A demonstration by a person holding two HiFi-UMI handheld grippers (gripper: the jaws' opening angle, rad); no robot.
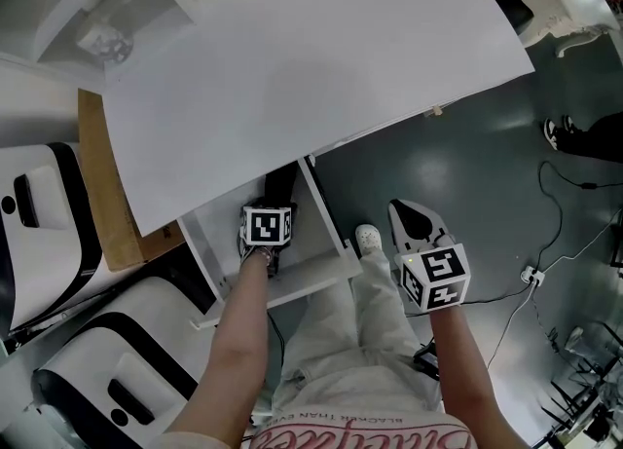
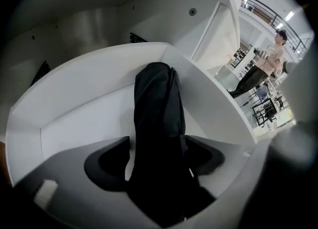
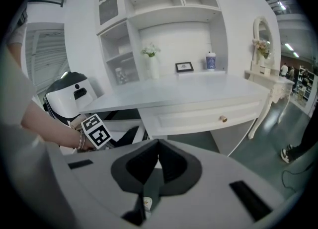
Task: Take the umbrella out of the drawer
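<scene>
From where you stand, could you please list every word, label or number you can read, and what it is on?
No text can be read for certain.
Shirt print: pink script and a small line, upside down, too blurred to read.
Marker cubes: black-and-white squares, no letters.
Picture frame: too small to read.
Cup: blue pattern, too small to read.

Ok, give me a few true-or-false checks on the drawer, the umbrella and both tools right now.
1. The drawer is pulled open. True.
2. The black folded umbrella sits between the jaws of the left tool. True.
3. The right tool is holding something. False: its jaws are together with nothing between them.
4. The umbrella is already clear of the drawer. False: it lies inside it.
</scene>
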